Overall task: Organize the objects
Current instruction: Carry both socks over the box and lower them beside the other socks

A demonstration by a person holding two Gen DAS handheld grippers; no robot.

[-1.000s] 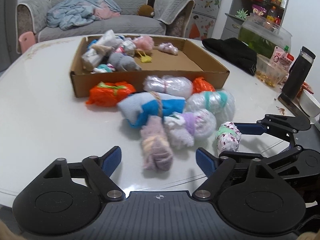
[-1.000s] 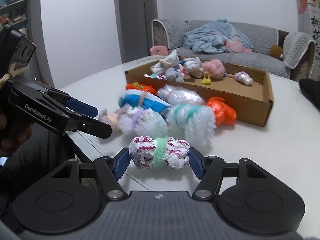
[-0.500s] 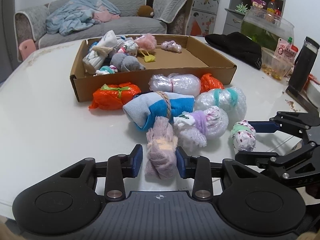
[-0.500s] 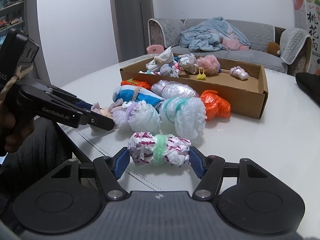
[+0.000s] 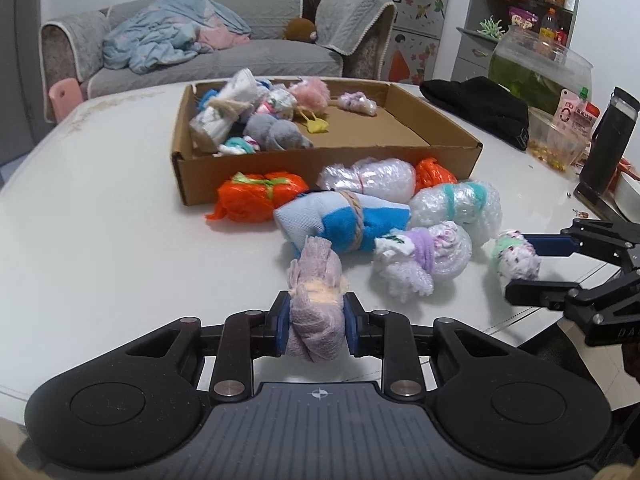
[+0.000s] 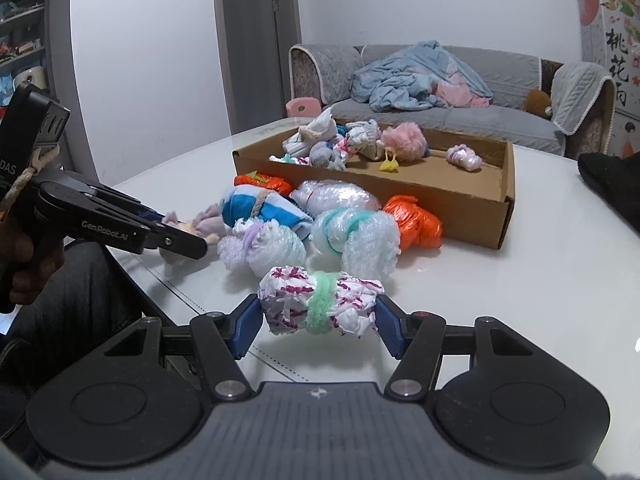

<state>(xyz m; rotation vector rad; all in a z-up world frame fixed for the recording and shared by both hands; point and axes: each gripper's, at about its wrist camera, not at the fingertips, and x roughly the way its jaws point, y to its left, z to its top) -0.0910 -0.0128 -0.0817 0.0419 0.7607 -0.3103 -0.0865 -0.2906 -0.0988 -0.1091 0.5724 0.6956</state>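
Gripping: left gripper (image 5: 315, 323) clamped tight on lilac cloth bundle (image 5: 316, 300) at table (image 5: 100, 248) edge | right gripper (image 6: 318, 322) apparently pinching floral bundle (image 6: 320, 306), jaws just narrowing | cardboard box (image 5: 320, 160) behind

The right tongs (image 6: 318, 322) pinched a floral bundle (image 6: 320, 305) tied with green by its two ends, above the white surface (image 6: 540, 280). Beyond lay wrapped bundles and a cardboard box (image 6: 460, 204).
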